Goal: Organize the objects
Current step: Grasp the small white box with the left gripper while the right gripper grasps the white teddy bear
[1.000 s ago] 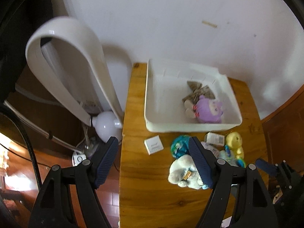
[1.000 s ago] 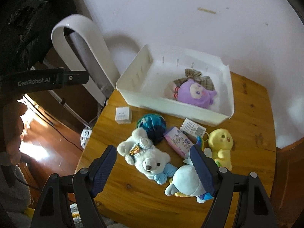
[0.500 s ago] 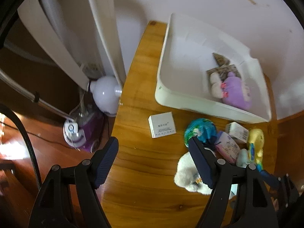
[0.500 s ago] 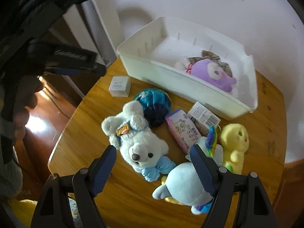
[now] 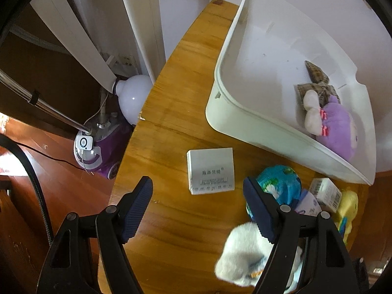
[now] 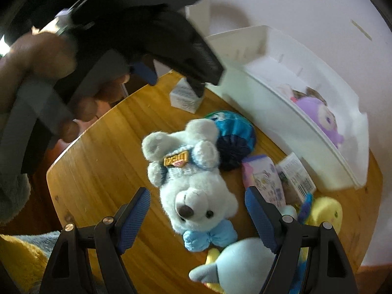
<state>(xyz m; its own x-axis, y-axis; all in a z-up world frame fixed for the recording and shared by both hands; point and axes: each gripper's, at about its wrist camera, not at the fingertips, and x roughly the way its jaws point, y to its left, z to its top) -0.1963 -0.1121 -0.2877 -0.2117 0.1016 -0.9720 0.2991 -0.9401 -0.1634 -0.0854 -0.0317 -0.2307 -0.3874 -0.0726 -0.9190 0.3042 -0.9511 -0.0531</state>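
Note:
A white bin [image 5: 257, 127] [image 6: 281, 112] stands at the back of the wooden table [image 5: 171, 112] and holds a purple plush [image 5: 335, 127] [image 6: 318, 115]. My left gripper [image 5: 198, 205] is open, just short of a small white box [image 5: 210, 170] [image 6: 183, 98]. My right gripper [image 6: 197, 216] is open around the head of a white teddy bear [image 6: 191, 176] [image 5: 240, 259]. A blue-green ball [image 5: 279, 181] [image 6: 232, 134], a pink box [image 6: 264, 178], a barcode box [image 6: 296, 176] [image 5: 325, 193], a yellow plush [image 6: 325, 213] and a pale blue plush [image 6: 237, 262] lie beside it.
A white fan [image 5: 110, 24] and a purple steamer [image 5: 100, 144] stand on the floor left of the table. In the right wrist view the left gripper and the hand holding it [image 6: 73, 61] fill the upper left. The wall is right behind the bin.
Both grippers have moved forward and down toward the table. The left has closed in on the white box; the right now has the teddy's head between its open fingers.

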